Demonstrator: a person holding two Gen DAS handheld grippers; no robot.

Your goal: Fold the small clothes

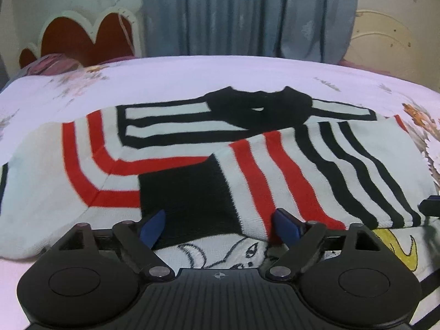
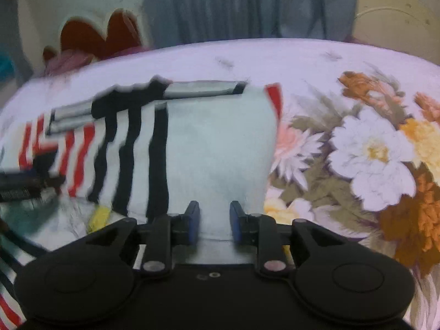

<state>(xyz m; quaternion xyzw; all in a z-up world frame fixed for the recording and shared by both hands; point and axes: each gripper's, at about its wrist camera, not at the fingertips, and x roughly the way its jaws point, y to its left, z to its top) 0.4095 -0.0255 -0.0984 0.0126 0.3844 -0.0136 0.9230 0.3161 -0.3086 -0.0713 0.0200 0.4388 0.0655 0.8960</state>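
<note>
Folding a striped sweater point(image 1: 192, 148) spread on a floral bed point(image 1: 192, 71): one sleeve point(image 1: 275, 176) already lies crossed over the chest, its black cuff point(image 1: 189, 198) nearest the camera. The left gripper point(image 1: 220, 225) stands wide open astride that cuff, pads clear of it, holding nothing. The right gripper point(image 2: 213, 221), narrowly parted, straddles the pale fabric at the sweater's side edge; whether its pads pinch is unclear. The sleeve step appears complete; the next move probably calls for taking the opposite sleeve and crossing it likewise.

Both wrist views face the sweater point(image 1: 220, 148) closely (angled downward).
</note>
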